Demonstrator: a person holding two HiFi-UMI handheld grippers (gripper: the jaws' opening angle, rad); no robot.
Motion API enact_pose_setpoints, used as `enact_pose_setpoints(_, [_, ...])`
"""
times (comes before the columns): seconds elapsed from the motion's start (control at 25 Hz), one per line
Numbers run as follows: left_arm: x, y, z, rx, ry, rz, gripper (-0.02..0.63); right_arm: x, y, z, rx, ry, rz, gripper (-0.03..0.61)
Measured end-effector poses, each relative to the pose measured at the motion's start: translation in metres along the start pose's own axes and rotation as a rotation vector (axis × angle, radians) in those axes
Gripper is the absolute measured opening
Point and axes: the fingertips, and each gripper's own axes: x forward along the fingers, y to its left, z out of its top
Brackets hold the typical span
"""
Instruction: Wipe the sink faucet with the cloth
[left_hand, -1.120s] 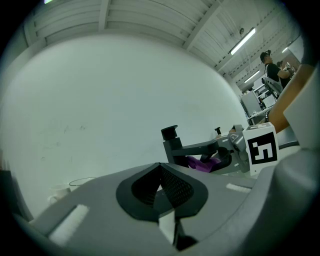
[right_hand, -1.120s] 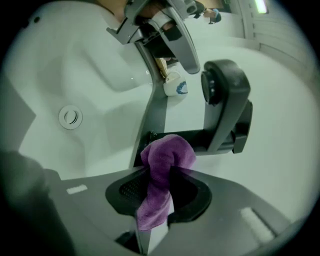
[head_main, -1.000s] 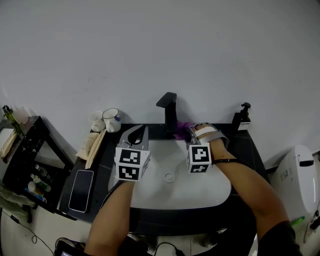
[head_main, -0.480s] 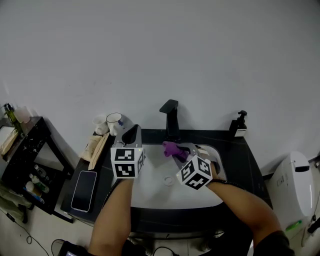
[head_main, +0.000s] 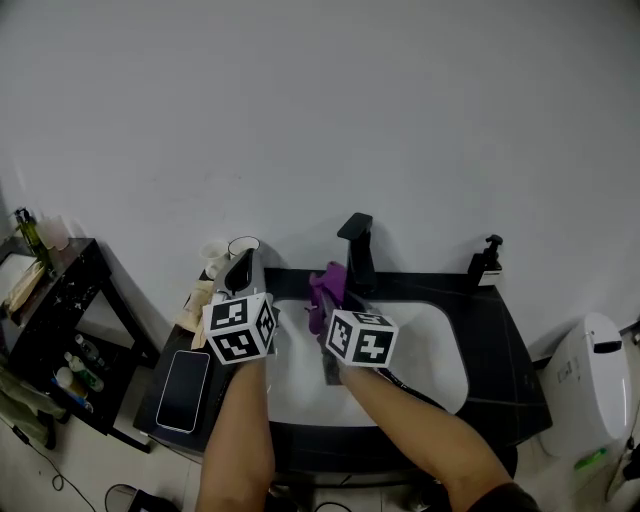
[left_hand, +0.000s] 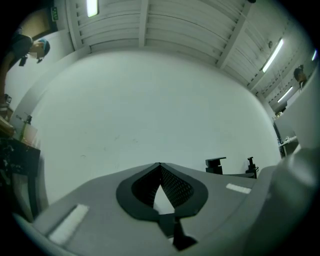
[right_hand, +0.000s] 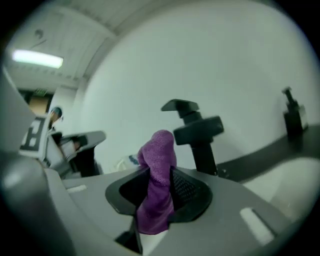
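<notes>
No words, brands or numbers are being shown legibly. Only black-and-white square marker patterns are being displayed, on the left cube (head_main: 240, 331) of the left gripper (head_main: 241, 265) and the right cube (head_main: 360, 338) of the right gripper (head_main: 325, 290). A small green sign (left_hand: 53, 13) is being shown near the ceiling, too small to be read.

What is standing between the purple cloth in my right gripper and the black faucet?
Nothing visible. The right gripper pinches the cloth upright close to the faucet, and only open space shows between them.
</notes>
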Motion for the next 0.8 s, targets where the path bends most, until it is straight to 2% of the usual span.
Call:
enact_pose_setpoints(0.08, [-0.002, 0.005, 0.004, -0.013, -0.012, 0.009, 0.017, 0.008, -0.008, 0.002, 0.231, -0.077, -0.070, 0.104])
enact_pose_setpoints(0.16, [-0.003, 0.007, 0.007, -0.020, -0.023, 0.015, 0.017, 0.015, -0.008, 0.007, 0.366, -0.149, -0.094, 0.104])
enact_pose_setpoints(0.36, [-0.008, 0.017, 0.012, -0.046, -0.045, 0.035, 0.017, 0.033, 0.005, 0.036, 0.449, -0.279, -0.075, 0.103])
enact_pose_setpoints(0.52, [-0.009, 0.026, 0.011, -0.067, -0.046, 0.057, 0.017, 0.043, -0.004, 0.060, 0.530, -0.380, -0.102, 0.101])
enact_pose_setpoints(0.64, [-0.009, 0.027, 0.010, -0.067, -0.046, 0.060, 0.017, 0.050, -0.014, 0.061, 0.589, -0.404, -0.132, 0.101])
enact_pose_setpoints(0.8, [-0.009, 0.023, 0.012, -0.060, -0.054, 0.052, 0.017, 0.056, -0.020, 0.049, 0.615, -0.396, -0.156, 0.101])
